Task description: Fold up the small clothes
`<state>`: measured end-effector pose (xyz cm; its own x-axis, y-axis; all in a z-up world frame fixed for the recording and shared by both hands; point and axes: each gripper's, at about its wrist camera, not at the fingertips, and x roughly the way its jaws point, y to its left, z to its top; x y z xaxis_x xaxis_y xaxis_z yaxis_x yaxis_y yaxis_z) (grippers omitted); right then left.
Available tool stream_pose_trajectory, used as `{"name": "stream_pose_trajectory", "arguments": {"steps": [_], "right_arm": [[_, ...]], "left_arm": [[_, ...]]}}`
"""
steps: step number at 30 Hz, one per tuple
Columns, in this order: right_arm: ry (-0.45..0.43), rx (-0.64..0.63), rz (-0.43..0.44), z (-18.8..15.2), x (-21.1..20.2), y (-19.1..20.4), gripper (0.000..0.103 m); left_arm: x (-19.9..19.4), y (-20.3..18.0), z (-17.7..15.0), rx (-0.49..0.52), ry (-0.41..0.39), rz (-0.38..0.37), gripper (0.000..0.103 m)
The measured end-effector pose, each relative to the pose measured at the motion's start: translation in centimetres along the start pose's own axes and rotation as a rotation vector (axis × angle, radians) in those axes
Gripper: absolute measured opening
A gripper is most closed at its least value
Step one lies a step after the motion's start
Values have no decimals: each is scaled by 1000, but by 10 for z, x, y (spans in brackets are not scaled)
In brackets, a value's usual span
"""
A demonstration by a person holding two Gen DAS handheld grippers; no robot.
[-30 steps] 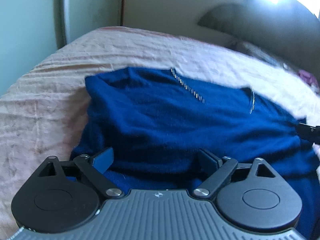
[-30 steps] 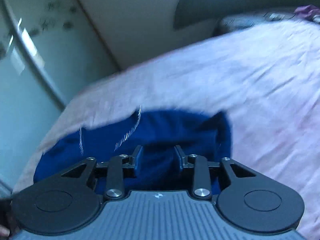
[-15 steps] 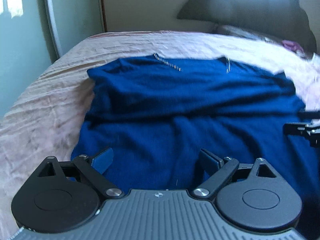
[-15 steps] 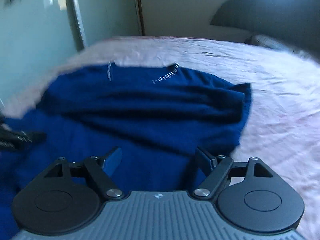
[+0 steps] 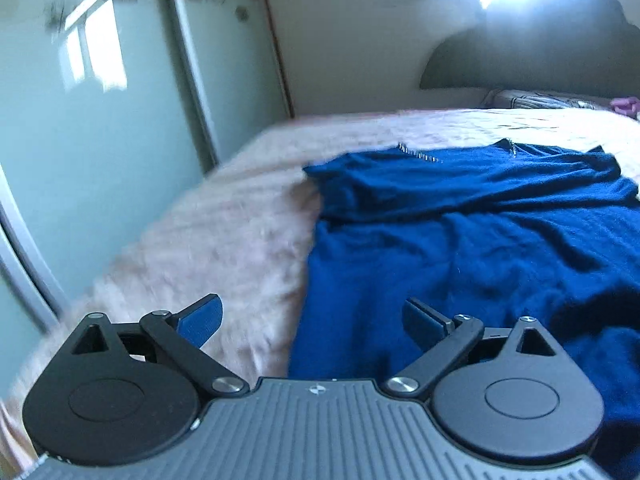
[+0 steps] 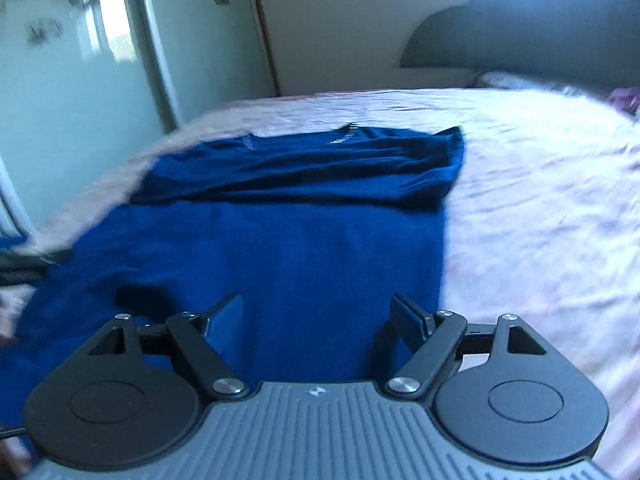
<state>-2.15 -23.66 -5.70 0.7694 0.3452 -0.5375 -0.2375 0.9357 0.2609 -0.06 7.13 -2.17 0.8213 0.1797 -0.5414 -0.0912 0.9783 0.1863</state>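
The top (image 6: 304, 216) is lying flat on the bed (image 6: 540, 200), its far part now folded back over itself. Both grippers are pulling back nearer: right gripper (image 6: 318, 320) spread after letting go, left gripper (image 5: 312, 320) opening wider, both pinching nothing; 1 fold looks done

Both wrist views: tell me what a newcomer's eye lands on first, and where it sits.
The deep blue garment grabs the eye first, spread on the pale pink bedspread, its far part doubled over in a band across it. Next come the grippers low in each view: the left gripper, jaws opening, straddles the garment's left edge, and the right gripper hangs open over its right side. Behind stand pale green glossy doors and a dark headboard.
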Motion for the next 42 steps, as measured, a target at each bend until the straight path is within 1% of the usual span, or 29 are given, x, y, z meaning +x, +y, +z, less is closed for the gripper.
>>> {"name": "stream_pose_trajectory", "arguments": {"steps": [2,3,4,5,6,7,8,10,11,12,15,16,17,18,20,22,23,24,26,28,29,30,31,33,35,36,38,40,42], "right_arm": [[-11,33,63,-4,-5,6,81],[-30,32,82,-5,-6,11,81],[-43,32,90,-6,-8,15,81],[-55,39,115,-7,-8,19,81],[-62,48,147,-8,-7,21,81],[-64,49,161,-11,-8,23,81],[-63,36,154,-12,-11,26,81],[-69,-16,106,-10,-14,27,81],[-75,-37,81,-9,-18,25,81],[-77,-50,60,-8,-21,22,81],[-70,-43,20,-7,-29,12,81],[-65,-33,12,-8,-30,9,81],[-56,-29,8,-10,-29,6,81],[-48,-31,3,-12,-29,5,81],[-37,-50,-9,-16,-28,5,81],[-33,-59,-14,-18,-29,6,81],[-34,-64,-14,-18,-31,7,81],[-42,-75,-13,-18,-34,8,81],[-60,-99,-22,-18,-39,8,81],[-43,-98,-40,-20,-35,4,81],[-17,-82,-45,-21,-32,0,81],[9,-67,-43,-23,-29,-3,81],[21,-62,-37,-25,-29,-4,81],[-3,-70,-23,-27,-39,-5,81],[-33,-82,-4,-27,-52,-8,81],[-46,-76,14,-27,-61,-11,81],[-42,-45,58,-27,-71,-19,81],[-23,1,114,-30,-80,-28,81],[11,41,149,-37,-85,-35,81]], "left_arm": [[2,0,-1,-37,33,-24,98],[2,-3,-1,-23,40,-14,97],[0,-8,-2,20,28,21,97],[-2,-11,-5,55,5,79,97],[-2,-12,-9,80,-19,140,98],[1,-11,-11,91,-20,187,96],[3,-8,-12,81,-1,187,95],[1,-3,-12,52,24,125,96],[-2,-5,-12,63,23,120,96],[-4,-9,-13,98,11,137,97],[-8,-31,-22,257,-37,197,96],[-7,-37,-25,285,-45,210,95],[-7,-39,-28,285,-51,213,93],[-8,-37,-29,259,-55,199,92],[-11,-27,-27,181,-33,157,88],[-20,-5,-21,47,10,90,86],[-26,8,-18,-20,15,67,86],[-30,18,-16,-66,15,61,86],[-35,37,-14,-133,12,98,84],[-28,44,-17,-125,25,133,84],[-23,44,-19,-107,49,126,84],[-20,42,-20,-98,68,108,84],[-21,41,-23,-100,76,72,84],[-29,42,-26,-105,68,-16,87],[-38,43,-28,-99,71,-95,94],[-42,45,-29,-98,81,-133,94],[-50,50,-33,-110,109,-206,95],[-57,54,-39,-118,147,-271,95],[-62,57,-45,-123,181,-318,95]]}}
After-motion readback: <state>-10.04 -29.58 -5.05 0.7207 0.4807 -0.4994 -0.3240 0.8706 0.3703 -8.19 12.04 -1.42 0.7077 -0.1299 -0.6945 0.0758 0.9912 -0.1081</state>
